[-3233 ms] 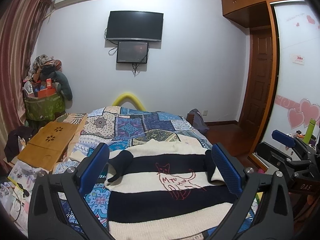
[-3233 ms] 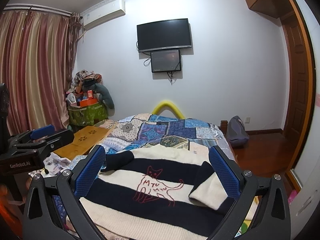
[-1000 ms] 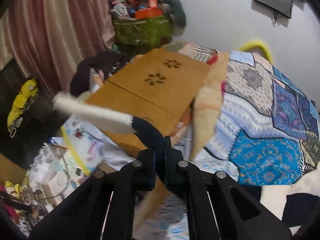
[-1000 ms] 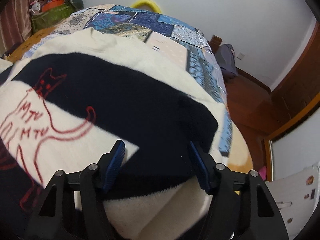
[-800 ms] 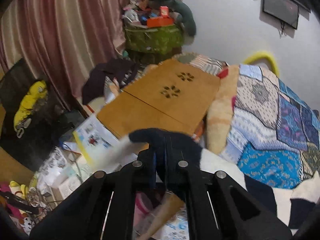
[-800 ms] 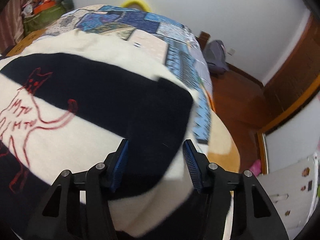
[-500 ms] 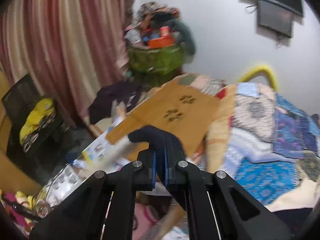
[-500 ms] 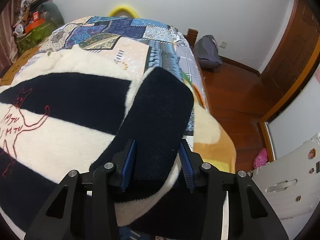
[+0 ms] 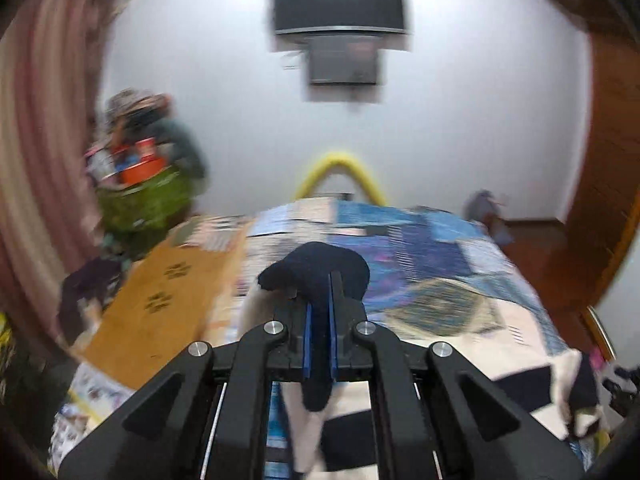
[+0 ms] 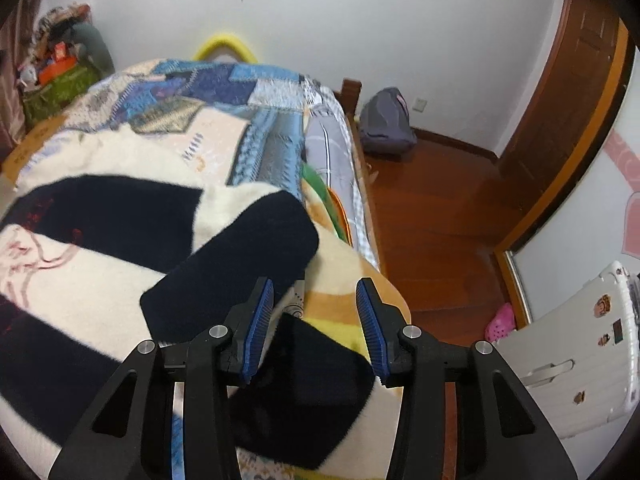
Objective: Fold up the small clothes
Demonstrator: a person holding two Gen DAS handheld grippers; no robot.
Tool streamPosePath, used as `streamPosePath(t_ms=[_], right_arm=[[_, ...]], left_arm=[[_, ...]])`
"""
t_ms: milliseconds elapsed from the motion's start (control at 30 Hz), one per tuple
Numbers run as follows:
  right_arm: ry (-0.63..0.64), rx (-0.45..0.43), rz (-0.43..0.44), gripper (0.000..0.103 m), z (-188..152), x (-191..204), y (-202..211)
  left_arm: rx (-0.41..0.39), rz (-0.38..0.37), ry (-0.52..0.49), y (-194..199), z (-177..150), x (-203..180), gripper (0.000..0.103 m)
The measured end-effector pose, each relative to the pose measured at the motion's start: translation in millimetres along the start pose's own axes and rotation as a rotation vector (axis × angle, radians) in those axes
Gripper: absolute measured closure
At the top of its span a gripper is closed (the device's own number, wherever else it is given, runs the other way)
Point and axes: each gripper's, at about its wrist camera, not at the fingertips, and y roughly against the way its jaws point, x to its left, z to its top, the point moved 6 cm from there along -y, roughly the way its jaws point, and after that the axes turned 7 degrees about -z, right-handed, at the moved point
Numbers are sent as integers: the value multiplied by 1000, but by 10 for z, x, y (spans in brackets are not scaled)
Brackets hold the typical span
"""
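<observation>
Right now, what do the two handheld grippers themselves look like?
Both look alike: the left gripper and right gripper have matte black angular linkage arms with round silver pivot bolts, and blue ribbed pads on the inner finger faces. No cables, markings or sleeves show.

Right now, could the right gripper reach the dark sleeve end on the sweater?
Probably yes: the right gripper, its jaws apart after just closing partway with nothing gripped between them, hangs right beside the dark sleeve end, and nothing lies in the way.

Your right gripper (image 10: 316, 328) hangs with jaws apart over the near right edge of the striped sweater (image 10: 120, 248); its dark sleeve (image 10: 240, 256) lies folded just left.
</observation>
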Motion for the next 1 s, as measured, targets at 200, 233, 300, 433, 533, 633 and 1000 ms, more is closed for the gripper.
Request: streamPosePath(t_ms=[200,233,300,433,533,633,1000], right_arm=[[4,-80,116,57,81,179,350],[10,-88,131,56,95,230,384],[26,-107,175,56,142,366,445],[54,-125,231,54,213,632,519],[80,-134,264,53,272,849,546],[108,-138,311,50,332,1098,548],[247,-111,421,34,484,2204,338]], left_arm=[[134,-156,-125,-449,-502,-1161,97],[182,-189,-131,-555,-682,-1331,97],[251,-236,-137,-676,-962,-1531,97],[408,-309,-186,-862,-1544,-1891,89],[453,-362,-189,-757,-1759,-1954,65],[403,-357,-209,-581,-1766,-1912,45],[329,-81,-105,-356,-1761,-299,30]])
